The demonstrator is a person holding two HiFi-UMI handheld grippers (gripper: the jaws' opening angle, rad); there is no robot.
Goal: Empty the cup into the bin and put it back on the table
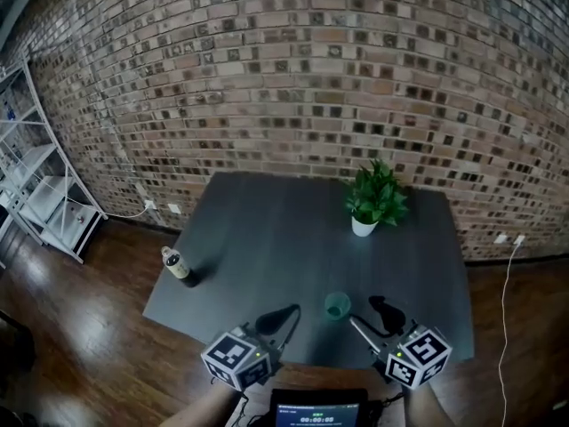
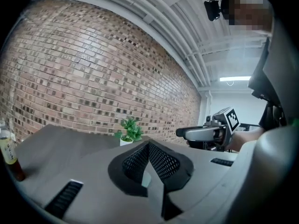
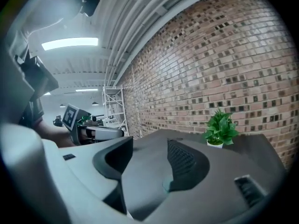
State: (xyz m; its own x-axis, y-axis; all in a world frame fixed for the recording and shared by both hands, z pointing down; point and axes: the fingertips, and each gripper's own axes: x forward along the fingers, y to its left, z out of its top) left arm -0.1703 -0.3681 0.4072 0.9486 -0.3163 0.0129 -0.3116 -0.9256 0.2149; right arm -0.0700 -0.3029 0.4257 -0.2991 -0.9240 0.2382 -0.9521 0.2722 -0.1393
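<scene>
Plainly, in the head view the cup stands upright on the table, close to the near edge and between the two grippers. The left gripper points in at it from the left with its jaws together and stops short of it. The right gripper comes from the right with its jaws partly apart. Its nearer finger ends just beside the cup without touching it. The cup lies ahead of those jaws and a little to their left, not yet between them. The right gripper looks the nearer of the two and is the one that is open, so I judge it better placed to take the cup. No bin shows anywhere in this view.

Next, in the left gripper view the left gripper has its mesh pads pressed together with nothing held. A pale green sliver low behind them may be the cup, but I cannot be sure. The right gripper hangs off to the right, over the table.

Last, in the right gripper view the right gripper has its jaws standing apart with only bare table between them. A greenish patch low by the right jaw may be the cup's edge. A grip would likely need the jaws swung towards the cup so that they close across its upright wall.
</scene>
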